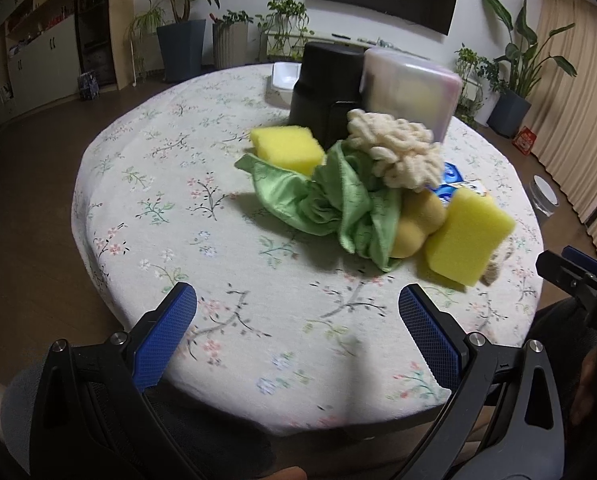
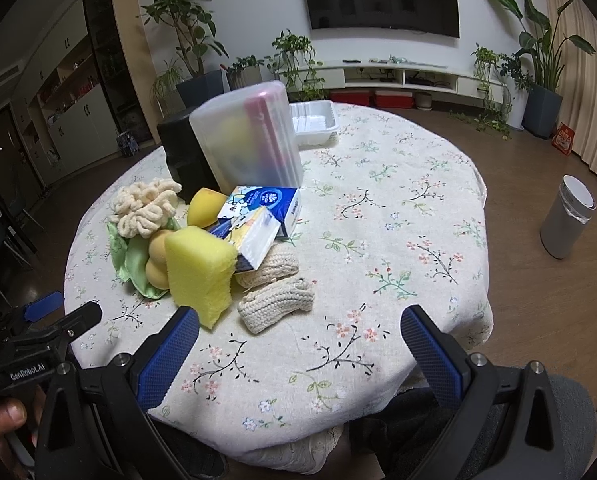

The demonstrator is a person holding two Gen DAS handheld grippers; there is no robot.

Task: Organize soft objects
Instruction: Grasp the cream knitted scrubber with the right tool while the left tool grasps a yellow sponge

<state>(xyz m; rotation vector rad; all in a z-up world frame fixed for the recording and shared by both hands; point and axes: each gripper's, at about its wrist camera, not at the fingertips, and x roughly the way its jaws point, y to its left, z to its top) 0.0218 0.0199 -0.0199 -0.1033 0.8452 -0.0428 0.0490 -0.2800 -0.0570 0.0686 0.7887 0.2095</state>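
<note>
A pile of soft things lies on the round floral table [image 1: 218,240]: a green cloth [image 1: 338,196], a cream chenille mitt [image 1: 402,152] [image 2: 146,208], two yellow sponges [image 1: 288,148] [image 1: 466,236] [image 2: 200,272], a tan peanut-shaped sponge [image 1: 416,220] [image 2: 158,256], cream knitted pads [image 2: 276,300] and tissue packs [image 2: 258,216]. My left gripper [image 1: 298,308] is open and empty near the table's front edge, short of the pile. My right gripper [image 2: 298,332] is open and empty, its left finger close to the near sponge.
A black box [image 1: 322,88] [image 2: 182,152] and a frosted plastic container [image 1: 410,88] [image 2: 250,140] stand behind the pile. A white tray [image 2: 312,122] sits at the table's far side. A grey bin [image 2: 566,220] stands on the floor to the right.
</note>
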